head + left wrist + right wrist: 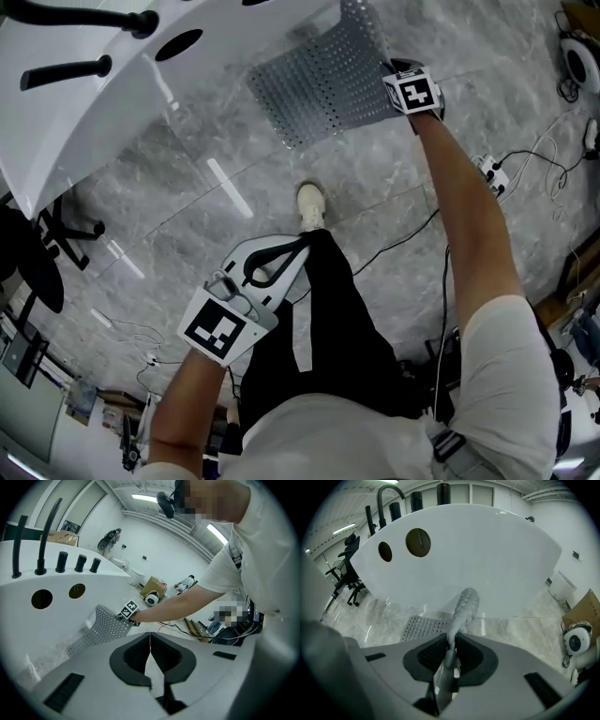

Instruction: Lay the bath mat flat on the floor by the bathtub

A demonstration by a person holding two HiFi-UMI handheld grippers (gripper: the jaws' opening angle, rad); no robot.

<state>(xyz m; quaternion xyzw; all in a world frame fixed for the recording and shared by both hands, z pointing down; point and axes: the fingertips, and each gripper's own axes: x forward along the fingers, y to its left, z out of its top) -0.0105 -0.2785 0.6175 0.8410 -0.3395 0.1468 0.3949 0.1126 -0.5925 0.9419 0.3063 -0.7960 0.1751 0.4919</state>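
Observation:
A grey perforated bath mat [323, 84] lies partly on the marble floor beside the white bathtub [112, 103], its right edge lifted. My right gripper [405, 70] is shut on that raised edge; in the right gripper view the mat [461, 613] runs up between the closed jaws and curls above them. My left gripper [272, 262] hangs lower in the head view, over a black trouser leg, jaws shut with nothing in them. The left gripper view shows the mat [101, 630] and the right gripper [129, 611] from afar.
Black taps [94, 42] stand on the tub rim. A white shoe [311, 204] stands on the floor just below the mat. Cables and a power strip [492, 173] lie at the right. An office chair [42, 244] is at the left.

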